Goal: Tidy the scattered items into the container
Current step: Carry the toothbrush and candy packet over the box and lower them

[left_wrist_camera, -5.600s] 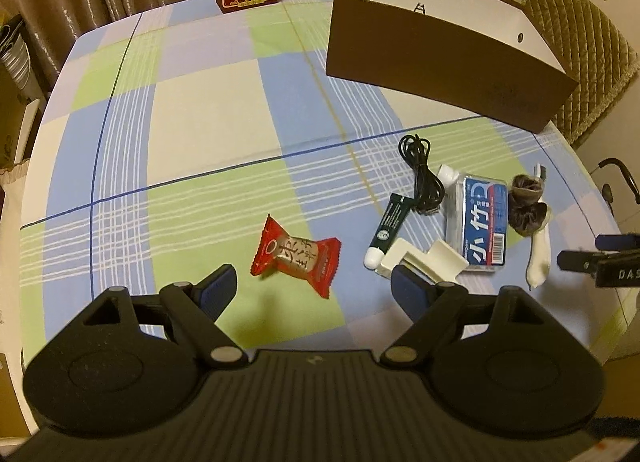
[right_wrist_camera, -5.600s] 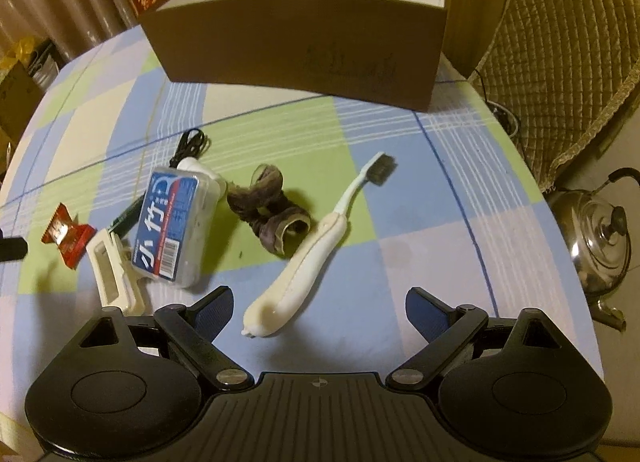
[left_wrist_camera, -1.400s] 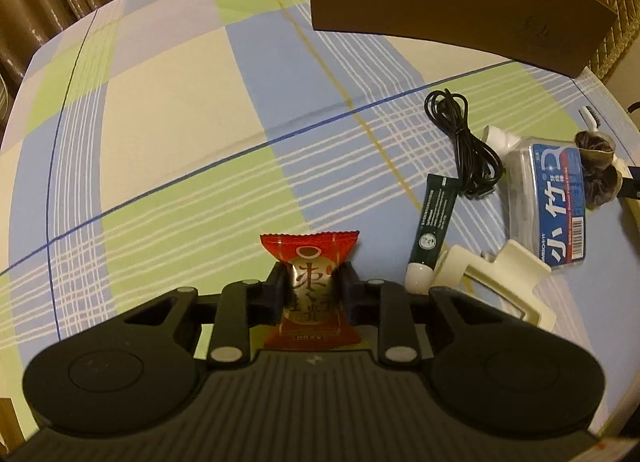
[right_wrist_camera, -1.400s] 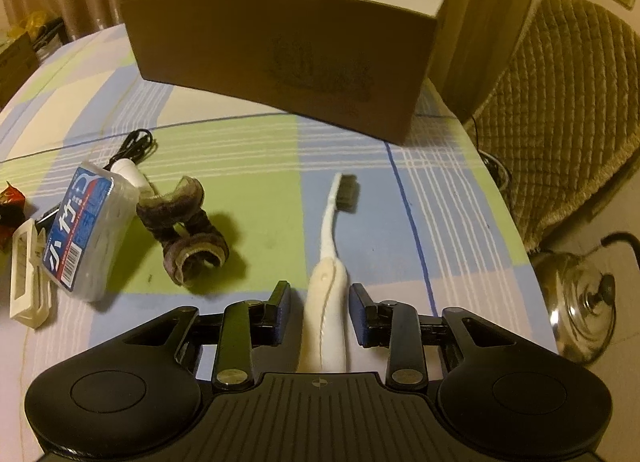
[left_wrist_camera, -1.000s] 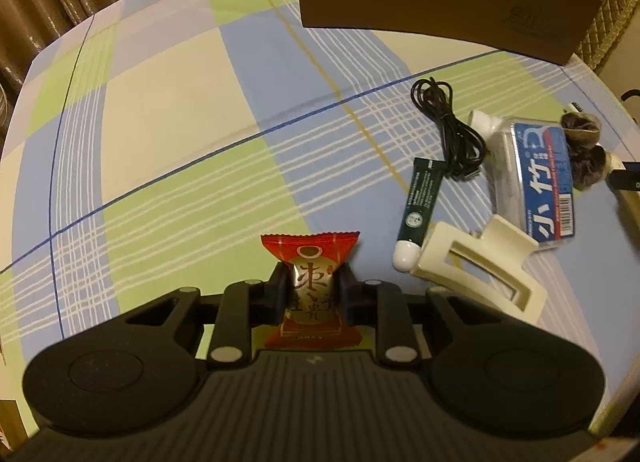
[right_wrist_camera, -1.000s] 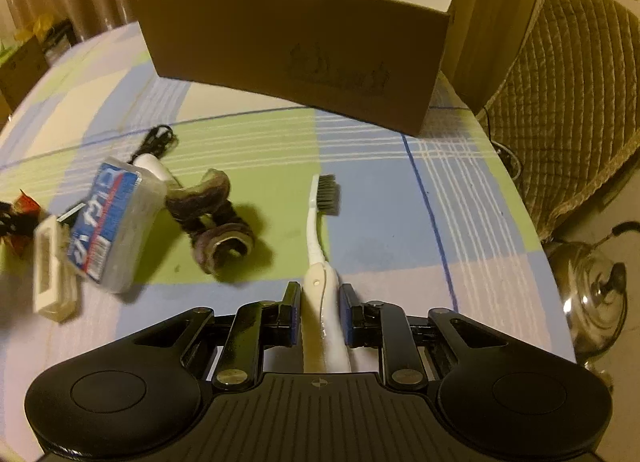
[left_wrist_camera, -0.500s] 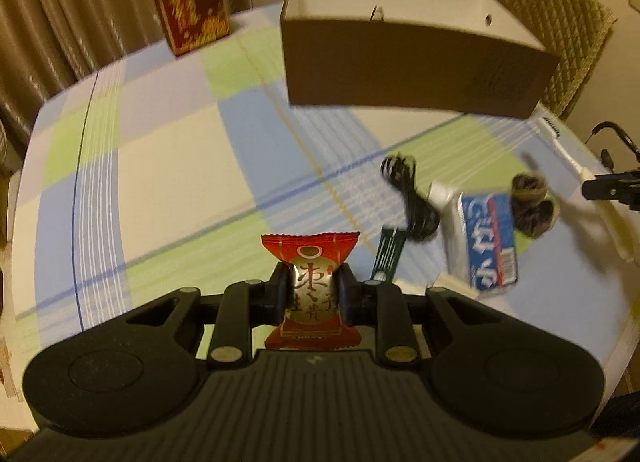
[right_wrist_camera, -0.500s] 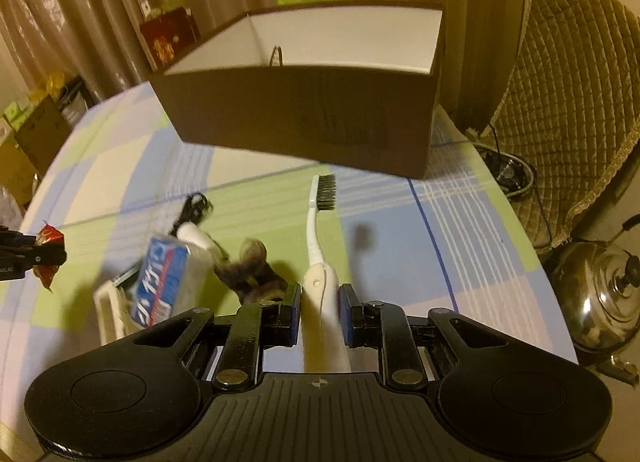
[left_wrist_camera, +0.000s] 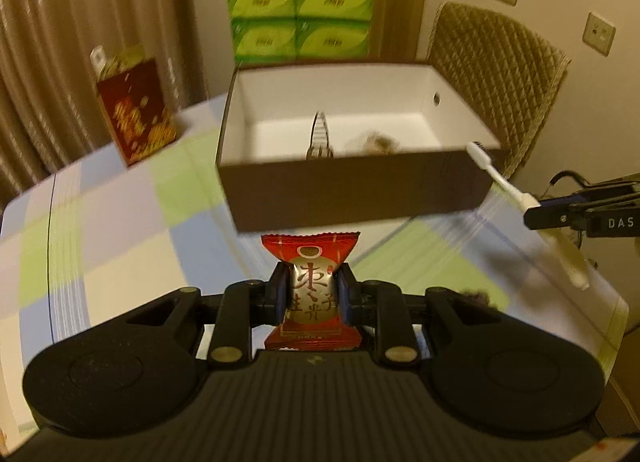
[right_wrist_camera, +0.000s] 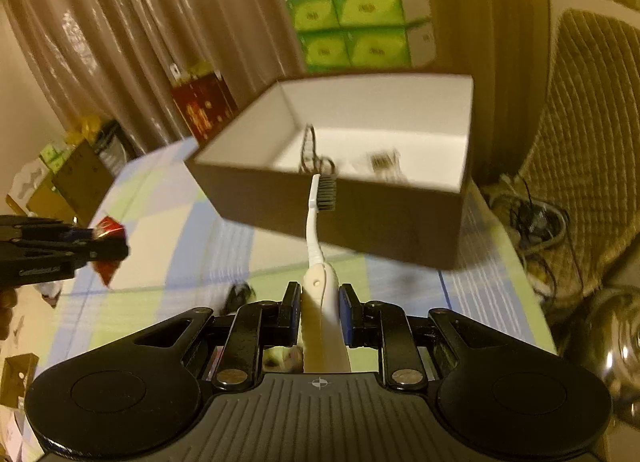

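Observation:
My left gripper (left_wrist_camera: 311,294) is shut on a red snack packet (left_wrist_camera: 310,288) and holds it in the air in front of the brown cardboard box (left_wrist_camera: 360,194). My right gripper (right_wrist_camera: 319,308) is shut on a white toothbrush (right_wrist_camera: 318,242) whose bristle head points at the box (right_wrist_camera: 360,218). The box is open with a white inside and holds a few small items. In the left wrist view the right gripper (left_wrist_camera: 532,216) with the toothbrush (left_wrist_camera: 496,172) is at the right. In the right wrist view the left gripper (right_wrist_camera: 116,248) with the packet (right_wrist_camera: 106,250) is at the left.
A red gift bag (left_wrist_camera: 136,122) stands on the checked tablecloth (left_wrist_camera: 100,230) left of the box. Green tissue packs (left_wrist_camera: 300,16) are stacked behind it. A quilted chair (left_wrist_camera: 500,74) is at the right, a metal kettle (right_wrist_camera: 608,346) on the floor. A dark hair tie (right_wrist_camera: 240,294) lies below.
Both grippers have risen and tilted up toward the box, carrying the packet and the toothbrush. The box now fills the middle of both views and its inside shows.

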Demonstrator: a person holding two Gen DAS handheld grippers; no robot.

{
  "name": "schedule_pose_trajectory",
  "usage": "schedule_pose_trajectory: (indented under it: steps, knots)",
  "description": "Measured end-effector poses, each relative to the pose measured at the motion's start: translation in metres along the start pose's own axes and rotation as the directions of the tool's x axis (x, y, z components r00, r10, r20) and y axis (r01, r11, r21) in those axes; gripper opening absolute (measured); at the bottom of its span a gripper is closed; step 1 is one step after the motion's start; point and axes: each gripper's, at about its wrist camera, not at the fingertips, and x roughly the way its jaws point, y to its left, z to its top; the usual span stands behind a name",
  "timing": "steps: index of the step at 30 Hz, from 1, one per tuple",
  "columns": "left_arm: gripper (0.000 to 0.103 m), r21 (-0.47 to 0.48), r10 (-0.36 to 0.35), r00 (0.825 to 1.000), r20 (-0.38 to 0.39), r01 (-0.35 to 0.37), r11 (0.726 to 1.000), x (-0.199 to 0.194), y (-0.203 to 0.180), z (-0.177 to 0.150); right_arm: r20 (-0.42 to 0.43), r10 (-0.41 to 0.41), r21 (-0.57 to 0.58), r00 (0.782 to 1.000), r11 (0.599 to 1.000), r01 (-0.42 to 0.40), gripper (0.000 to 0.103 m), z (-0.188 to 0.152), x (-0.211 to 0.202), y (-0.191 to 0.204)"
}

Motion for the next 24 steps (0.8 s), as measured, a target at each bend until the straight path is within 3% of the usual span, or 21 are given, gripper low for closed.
schedule_pose_trajectory:
  steps: [14, 24]
  knots:
    - [0.02, 0.055, -0.002, 0.998, 0.063, -0.002, 0.998, 0.052, 0.011, 0.124, 0.09, 0.042, -0.047, 0.995, 0.998, -0.038, 0.017, 0.121, 0.046, -0.003]
    - [0.02, 0.028, 0.0, 0.999, -0.04, 0.001, 1.0, 0.129, 0.024, 0.166, 0.012, 0.013, -0.039, 1.0, 0.999, -0.013, 0.017, 0.171, 0.117, -0.023]
